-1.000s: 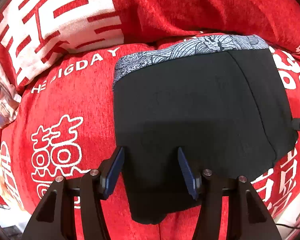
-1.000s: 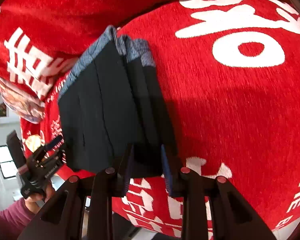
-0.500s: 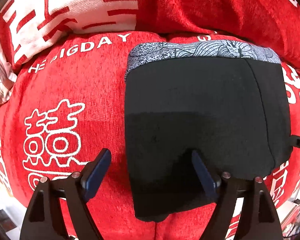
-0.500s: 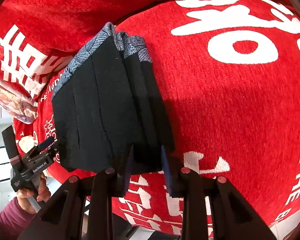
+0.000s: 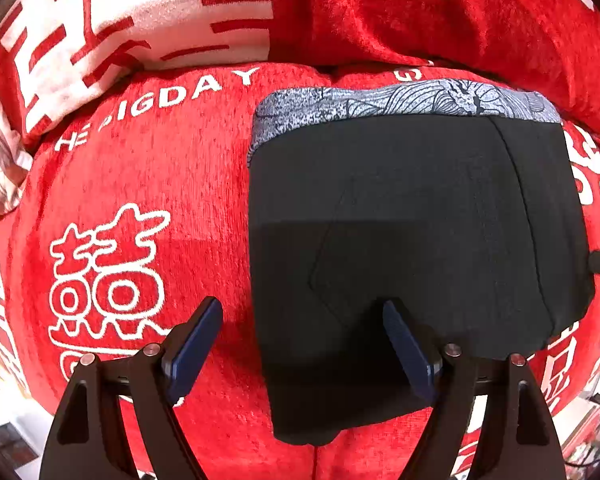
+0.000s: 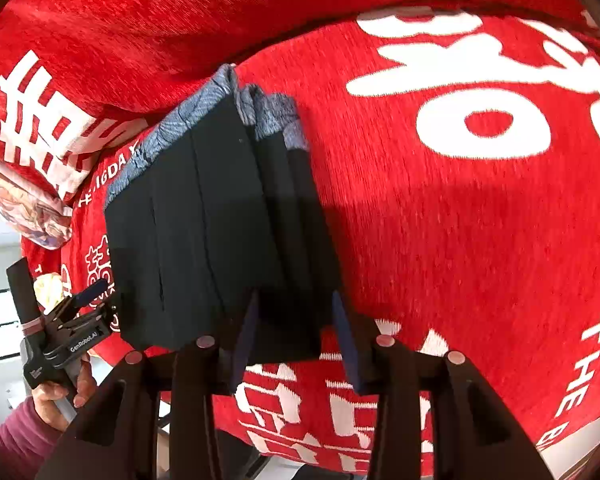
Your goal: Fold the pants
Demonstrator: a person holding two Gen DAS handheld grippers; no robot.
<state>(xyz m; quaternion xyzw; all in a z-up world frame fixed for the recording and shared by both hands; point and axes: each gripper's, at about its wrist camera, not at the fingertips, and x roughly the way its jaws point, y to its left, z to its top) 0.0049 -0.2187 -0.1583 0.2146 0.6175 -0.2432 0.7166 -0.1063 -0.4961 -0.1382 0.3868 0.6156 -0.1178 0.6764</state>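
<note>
- Pants (image 5: pixel 416 248) – black, folded into a compact rectangle, lying flat on the red cover (image 5: pixel 148 184) with white characters and lettering; grey patterned waistband (image 5: pixel 404 102) along the far edge, next to the seam where the seat meets the red backrest cushion (image 5: pixel 440 12)
- Left gripper (image 5: pixel 302 338) points down over the near left corner of the pants; jaws stand wide apart. Left pad (image 5: pixel 194 340) sits over bare red cover just outside the garment's left edge, right pad (image 5: pixel 406 346) over the black cloth. Neither pad presses the fabric – nothing clamped
- Right gripper (image 6: pixel 294 330) sits at the near right corner of the folded stack, seen at a slant; its jaws are opening. The stack's near corner lies between the two pads (image 6: pixel 246 332), and the right pad stands clear of the cloth edge with red cover showing beside it. Whether the left pad touches the fabric I cannot tell, as it is dark against dark
- In the right wrist view the stacked layers show as stepped edges along the right side of the pants (image 6: pixel 220 232), with the waistband bunched at the far corner
- Same view, lower left: the left gripper (image 6: pixel 80 308) held in a hand (image 6: pixel 66 392) with a pink-purple sleeve (image 6: pixel 8 440), beside the pants' left edge
- Patterned pale cushion (image 6: pixel 24 208) lies at the far left, well apart from the garment
</note>
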